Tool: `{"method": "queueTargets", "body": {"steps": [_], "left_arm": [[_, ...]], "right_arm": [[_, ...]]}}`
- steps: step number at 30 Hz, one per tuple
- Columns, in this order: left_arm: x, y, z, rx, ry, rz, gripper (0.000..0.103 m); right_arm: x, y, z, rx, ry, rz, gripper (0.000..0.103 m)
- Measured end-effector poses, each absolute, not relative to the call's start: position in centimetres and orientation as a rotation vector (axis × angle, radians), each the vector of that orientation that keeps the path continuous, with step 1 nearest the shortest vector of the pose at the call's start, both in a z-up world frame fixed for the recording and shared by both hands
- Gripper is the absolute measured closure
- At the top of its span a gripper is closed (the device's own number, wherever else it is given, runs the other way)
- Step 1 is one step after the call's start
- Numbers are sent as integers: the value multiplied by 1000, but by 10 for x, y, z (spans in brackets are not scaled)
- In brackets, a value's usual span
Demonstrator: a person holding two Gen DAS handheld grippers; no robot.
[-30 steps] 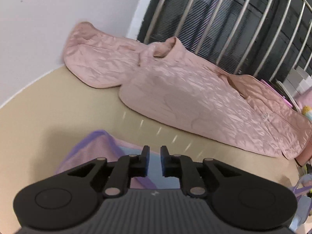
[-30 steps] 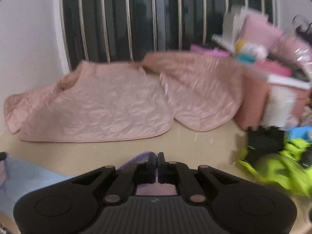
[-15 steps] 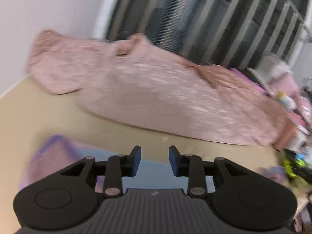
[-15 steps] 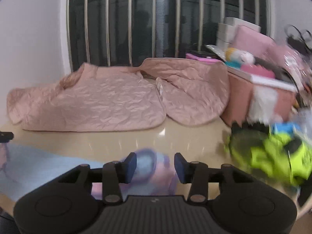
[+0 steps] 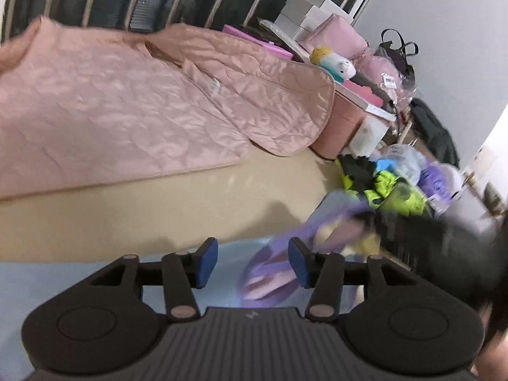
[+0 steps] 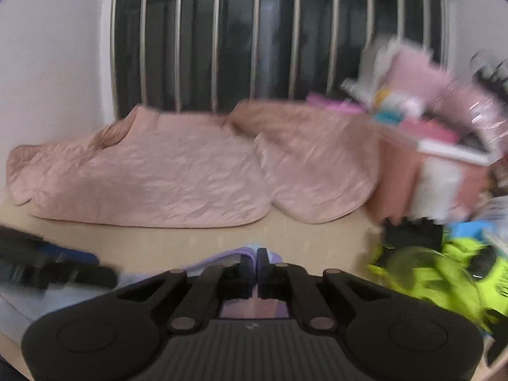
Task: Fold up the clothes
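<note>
A light blue garment (image 5: 63, 285) with purple trim (image 5: 270, 273) and a pink panel lies on the beige table (image 5: 127, 222) right under my left gripper (image 5: 252, 262). That gripper's jaws are opening and its blue pads (image 5: 206, 263) press on nothing. My right gripper (image 6: 255, 265) is shut on the purple edge (image 6: 222, 257) of this garment. It shows as a dark blur (image 5: 444, 254) at the right of the left wrist view. In the right wrist view the left gripper (image 6: 47, 266) is a blur at the left.
A large pink quilted jacket (image 5: 127, 111) (image 6: 158, 184) is spread across the back of the table below a barred window (image 6: 254, 47). To the right are a pink box (image 5: 343, 127), a plush toy (image 5: 333, 62), boxes and a heap of neon green clothes (image 5: 390, 187) (image 6: 444, 273).
The left gripper has swung to the right along the garment and its jaws have widened from nearly shut. The right gripper opened, then shut again on the purple edge, hardly moving.
</note>
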State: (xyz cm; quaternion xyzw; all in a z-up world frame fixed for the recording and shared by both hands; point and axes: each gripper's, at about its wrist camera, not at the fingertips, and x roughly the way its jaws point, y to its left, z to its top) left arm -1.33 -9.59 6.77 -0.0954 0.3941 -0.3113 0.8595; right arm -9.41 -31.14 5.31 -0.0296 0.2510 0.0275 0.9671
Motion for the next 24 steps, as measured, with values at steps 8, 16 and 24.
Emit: {"method": "queueTargets", "body": {"steps": [8, 16, 24], "left_arm": [[6, -157, 54, -174, 902, -696, 48], [-4, -190, 27, -62, 932, -712, 49], [-7, -178, 22, -148, 914, -735, 45]], "right_arm": [[-145, -312, 2, 29, 479, -44, 101], [-166, -316, -1, 20, 498, 10, 61], [-154, -372, 3, 553, 558, 3, 49]]}}
